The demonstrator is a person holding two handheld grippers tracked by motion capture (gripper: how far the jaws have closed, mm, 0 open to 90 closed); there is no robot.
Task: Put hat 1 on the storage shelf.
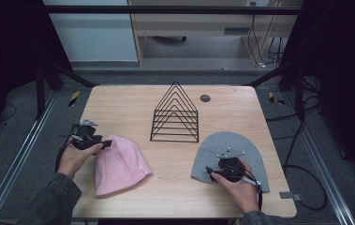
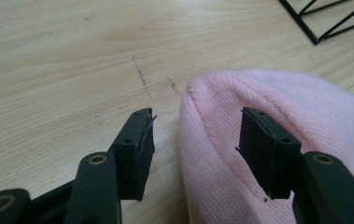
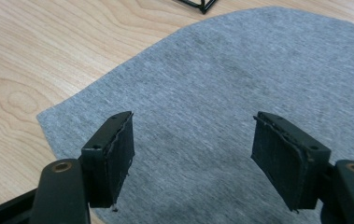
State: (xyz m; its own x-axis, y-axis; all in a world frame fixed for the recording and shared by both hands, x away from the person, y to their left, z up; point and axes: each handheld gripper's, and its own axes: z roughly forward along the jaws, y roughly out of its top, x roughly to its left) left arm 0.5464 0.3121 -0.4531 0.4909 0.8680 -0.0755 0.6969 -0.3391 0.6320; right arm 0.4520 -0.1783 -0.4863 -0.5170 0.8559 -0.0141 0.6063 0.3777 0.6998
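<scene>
A pink knitted hat (image 1: 119, 164) lies flat on the left part of the wooden table (image 1: 119, 103). My left gripper (image 1: 105, 144) is at the hat's top left edge. In the left gripper view, the pink hat (image 2: 282, 102) has its rounded edge between the jaws of the left gripper (image 2: 198, 126): one jaw stands over bare wood, the other over the knit, and neither pad presses on it. A grey hat (image 1: 233, 147) lies flat at the right. My right gripper (image 1: 211, 171) hovers over its near left part, and in the right gripper view the right gripper (image 3: 193, 135) stands open above the grey hat (image 3: 235, 70).
A black wire rack (image 1: 175, 115) of peaked frames stands at the table's middle back; its corner shows as the rack (image 2: 324, 18) and the rack (image 3: 198, 4) in the gripper views. A round grommet (image 1: 205, 98) sits behind it. Metal rails and cables flank the table.
</scene>
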